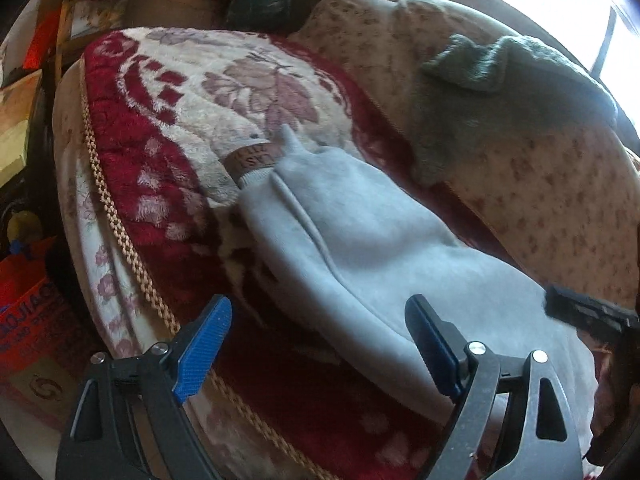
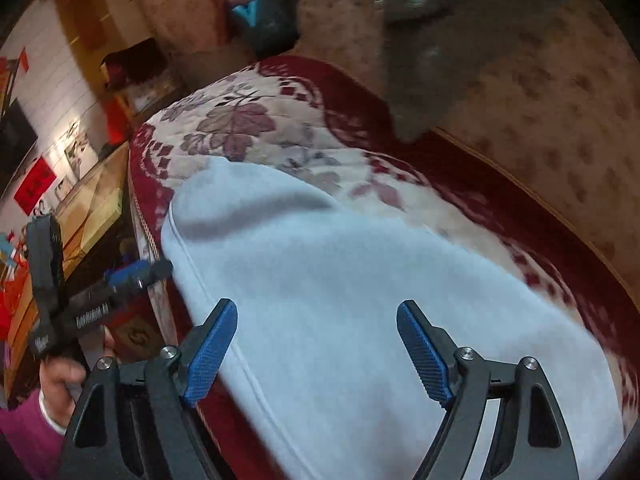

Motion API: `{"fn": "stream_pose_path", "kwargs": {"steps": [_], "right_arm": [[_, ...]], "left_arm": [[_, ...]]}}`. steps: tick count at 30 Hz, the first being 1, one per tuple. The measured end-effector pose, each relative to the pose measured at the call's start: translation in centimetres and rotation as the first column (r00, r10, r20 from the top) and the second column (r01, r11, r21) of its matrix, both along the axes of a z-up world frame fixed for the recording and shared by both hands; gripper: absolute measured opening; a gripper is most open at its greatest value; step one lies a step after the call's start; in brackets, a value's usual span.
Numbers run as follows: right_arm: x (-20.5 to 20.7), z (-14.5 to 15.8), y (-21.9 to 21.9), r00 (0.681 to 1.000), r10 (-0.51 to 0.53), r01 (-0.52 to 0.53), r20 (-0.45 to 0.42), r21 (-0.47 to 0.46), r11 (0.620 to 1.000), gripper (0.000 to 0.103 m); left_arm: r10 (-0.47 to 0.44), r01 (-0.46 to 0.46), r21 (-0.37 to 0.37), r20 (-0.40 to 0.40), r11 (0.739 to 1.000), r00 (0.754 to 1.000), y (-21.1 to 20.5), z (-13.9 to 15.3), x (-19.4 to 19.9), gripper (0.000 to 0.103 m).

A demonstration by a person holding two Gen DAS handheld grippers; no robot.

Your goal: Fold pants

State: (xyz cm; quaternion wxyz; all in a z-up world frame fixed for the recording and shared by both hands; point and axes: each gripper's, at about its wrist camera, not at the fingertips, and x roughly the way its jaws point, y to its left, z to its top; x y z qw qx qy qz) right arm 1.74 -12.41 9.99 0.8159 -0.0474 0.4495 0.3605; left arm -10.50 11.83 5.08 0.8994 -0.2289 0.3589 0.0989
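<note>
The pants (image 1: 344,248) lie in a long grey bundle on the red-and-cream blanket (image 1: 168,92) covering the sofa seat, a brown label at the far end. From the left wrist view the left gripper (image 1: 320,344) hovers over the near end of the bundle, its blue pads spread wide: one finger (image 1: 432,344) is over the cloth, the other (image 1: 204,348) out over the blanket's corded edge. It pinches nothing. The right gripper (image 2: 316,344) is spread just as wide above the broad middle of the pants (image 2: 360,300), empty too. A grey towel (image 1: 500,92) lies on the floral cushion (image 1: 560,184) behind
</note>
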Motion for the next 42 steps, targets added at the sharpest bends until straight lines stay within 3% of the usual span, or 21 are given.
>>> {"fn": "stream_pose_path", "kwargs": {"steps": [10, 15, 20, 27, 29, 31, 36, 40, 42], "right_arm": [[7.4, -3.4, 13.1, 0.991, 0.128, -0.13, -0.032, -0.065, 0.989, 0.086], [10.1, -5.9, 16.8, 0.995, 0.104, -0.103, 0.001, -0.155, 0.983, 0.086], [12.2, -6.8, 17.6, 0.984, 0.143, -0.146, -0.104, -0.027, 0.989, 0.086], [13.2, -8.6, 18.6, 0.952, 0.257, -0.258, -0.168, 0.018, 0.966, 0.082], [13.1, -9.0, 18.5, 0.942, 0.273, -0.265, -0.194, 0.064, 0.962, 0.071], [13.3, -9.0, 18.1, 0.944, 0.264, -0.252, -0.2, 0.083, 0.964, 0.069], [13.4, -7.5, 16.2, 0.958, 0.18, -0.167, -0.224, 0.079, 0.983, 0.072], [11.5, -4.5, 11.8, 0.983, 0.122, -0.118, -0.133, 0.044, 0.992, 0.078], [9.8, -3.9, 10.4, 0.988, 0.143, -0.145, -0.065, -0.036, 0.989, 0.078]], "left_arm": [[0.044, -0.045, -0.047, -0.025, 0.998, 0.999, 3.0, -2.7, 3.3, 0.09], [0.032, -0.034, -0.054, -0.034, 0.998, 0.999, 3.3, -4.0, 5.3, 0.094], [0.025, -0.027, -0.07, -0.024, 0.997, 0.999, 3.7, -4.7, 6.7, 0.103], [0.014, -0.013, -0.077, 0.011, 0.997, 1.0, 3.7, -5.1, 7.8, 0.102], [-0.012, 0.015, -0.085, 0.03, 0.996, 0.999, 3.7, -5.1, 8.0, 0.082], [-0.071, 0.078, -0.115, 0.06, 0.99, 0.996, 3.3, -5.0, 8.4, 0.04], [-0.115, 0.127, -0.141, 0.093, 0.982, 0.989, 3.0, -4.7, 8.7, 0.034], [-0.108, 0.123, -0.173, 0.096, 0.977, 0.99, 3.3, -4.8, 8.4, 0.033], [-0.103, 0.117, -0.159, 0.094, 0.98, 0.99, 3.0, -4.4, 8.3, 0.033]]}}
